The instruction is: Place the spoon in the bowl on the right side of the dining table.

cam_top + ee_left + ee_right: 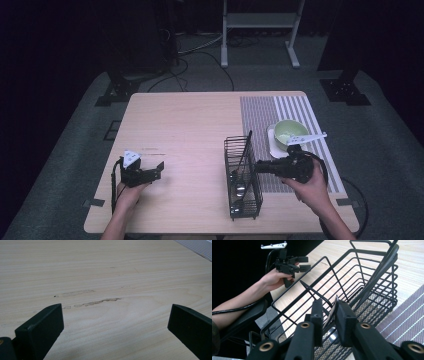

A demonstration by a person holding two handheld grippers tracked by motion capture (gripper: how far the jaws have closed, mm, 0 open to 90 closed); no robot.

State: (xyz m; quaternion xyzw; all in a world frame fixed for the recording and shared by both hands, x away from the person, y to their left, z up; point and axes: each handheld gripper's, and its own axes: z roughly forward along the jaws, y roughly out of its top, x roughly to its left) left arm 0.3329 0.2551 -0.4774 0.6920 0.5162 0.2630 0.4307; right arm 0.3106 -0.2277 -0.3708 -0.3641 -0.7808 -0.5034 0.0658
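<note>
Free room and obstacles on the worktop

Bare wood lies ahead of my left jaws; the wire basket, its utensils, and a green bowl crowd my right side.

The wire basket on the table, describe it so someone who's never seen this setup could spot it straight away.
Start at the pale wooden table and find the grey striped mat on its right side. The wire basket stands at the mat's left edge, near the front, beside the right gripper. It is the black, tall, open-topped wire frame with dark utensils leaning inside, unlike the round green bowl behind it.
</note>
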